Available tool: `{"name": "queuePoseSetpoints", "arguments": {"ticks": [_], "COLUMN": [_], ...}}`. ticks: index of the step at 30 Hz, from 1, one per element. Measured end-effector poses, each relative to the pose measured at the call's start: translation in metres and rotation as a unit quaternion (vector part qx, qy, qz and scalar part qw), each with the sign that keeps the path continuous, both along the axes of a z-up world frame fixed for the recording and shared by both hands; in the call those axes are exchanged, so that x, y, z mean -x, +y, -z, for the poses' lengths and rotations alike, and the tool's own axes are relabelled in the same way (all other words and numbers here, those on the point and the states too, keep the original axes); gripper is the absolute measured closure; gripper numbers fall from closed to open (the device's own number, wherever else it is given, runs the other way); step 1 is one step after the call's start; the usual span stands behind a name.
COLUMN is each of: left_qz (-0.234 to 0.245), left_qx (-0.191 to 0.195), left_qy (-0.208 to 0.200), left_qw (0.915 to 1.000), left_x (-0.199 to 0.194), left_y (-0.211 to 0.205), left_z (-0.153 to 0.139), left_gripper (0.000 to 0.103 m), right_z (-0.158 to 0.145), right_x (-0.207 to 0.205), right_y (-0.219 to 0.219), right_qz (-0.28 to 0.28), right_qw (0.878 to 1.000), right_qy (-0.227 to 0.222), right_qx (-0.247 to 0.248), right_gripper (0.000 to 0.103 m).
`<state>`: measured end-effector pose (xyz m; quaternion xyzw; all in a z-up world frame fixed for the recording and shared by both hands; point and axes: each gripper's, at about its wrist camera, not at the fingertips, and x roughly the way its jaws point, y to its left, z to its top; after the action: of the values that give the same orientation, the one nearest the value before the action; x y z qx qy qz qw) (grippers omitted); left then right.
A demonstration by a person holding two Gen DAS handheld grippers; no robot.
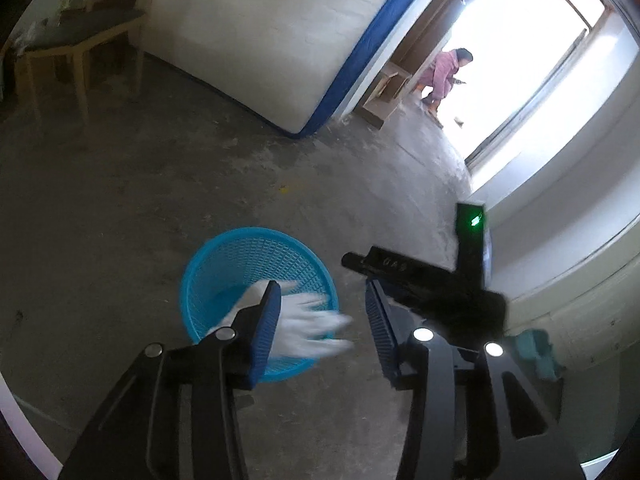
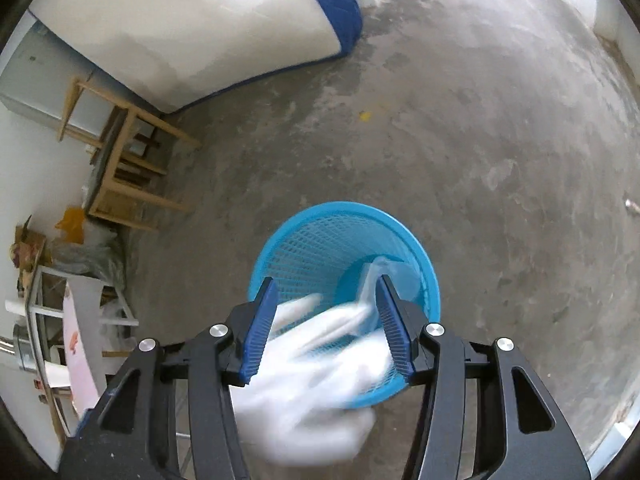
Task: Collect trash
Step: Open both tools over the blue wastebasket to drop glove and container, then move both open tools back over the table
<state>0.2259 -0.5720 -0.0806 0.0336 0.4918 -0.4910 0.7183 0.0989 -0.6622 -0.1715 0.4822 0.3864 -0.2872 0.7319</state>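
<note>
A blue mesh basket stands on the concrete floor; it also shows in the right wrist view. A blurred white piece of trash hangs between my right gripper's open jaws, over the basket's near rim. The same white piece shows in the left wrist view beside the left finger. My left gripper is open and empty, just right of the basket. The right gripper's black body shows in the left wrist view, close to my left gripper's right finger.
A white mattress with blue edging leans at the back. A wooden chair stands left; wooden frames and clutter line the left wall. A person in pink crouches by the bright doorway. A wall runs along the right.
</note>
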Motion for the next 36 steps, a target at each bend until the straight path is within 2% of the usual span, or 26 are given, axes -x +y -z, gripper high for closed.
{"name": "queuePoseSetpoints", "arguments": {"ticks": [6, 10, 12, 15, 20, 24, 26, 29, 36], "left_qz": [-0.018, -0.031, -0.037, -0.046, -0.086, -0.149, -0.180, -0.236, -0.336], "left_qx": [0.040, 0.063, 0.083, 0.095, 0.106, 0.122, 0.132, 0.142, 0.153], "left_qy": [-0.012, -0.025, -0.038, -0.061, -0.090, -0.110, -0.117, -0.132, -0.153], "left_qw": [0.9990, 0.9972, 0.9951, 0.9925, 0.9866, 0.9751, 0.9679, 0.9524, 0.9167], "left_x": [0.001, 0.010, 0.017, 0.023, 0.031, 0.037, 0.042, 0.052, 0.074], "left_y": [0.036, 0.068, 0.096, 0.137, 0.219, 0.301, 0.338, 0.400, 0.517], "left_z": [-0.033, -0.064, -0.084, -0.103, -0.126, -0.140, -0.147, -0.156, -0.161], "left_gripper": [0.049, 0.040, 0.035, 0.030, 0.027, 0.025, 0.024, 0.022, 0.019], "right_z": [-0.013, -0.039, -0.065, -0.104, -0.168, -0.215, -0.233, -0.254, -0.280], "right_x": [0.014, 0.025, 0.034, 0.046, 0.059, 0.059, 0.054, 0.042, 0.009], "right_y": [0.014, 0.033, 0.053, 0.087, 0.150, 0.205, 0.228, 0.260, 0.329], "right_qz": [-0.023, -0.054, -0.079, -0.118, -0.181, -0.225, -0.249, -0.282, -0.361], "right_qw": [1.000, 0.997, 0.993, 0.983, 0.956, 0.927, 0.914, 0.898, 0.868], "right_qy": [-0.014, -0.025, -0.037, -0.054, -0.086, -0.126, -0.149, -0.183, -0.226], "right_qx": [0.014, 0.046, 0.076, 0.129, 0.215, 0.272, 0.285, 0.284, 0.257], "right_gripper": [0.053, 0.052, 0.049, 0.039, 0.021, 0.010, 0.009, 0.009, 0.009]}}
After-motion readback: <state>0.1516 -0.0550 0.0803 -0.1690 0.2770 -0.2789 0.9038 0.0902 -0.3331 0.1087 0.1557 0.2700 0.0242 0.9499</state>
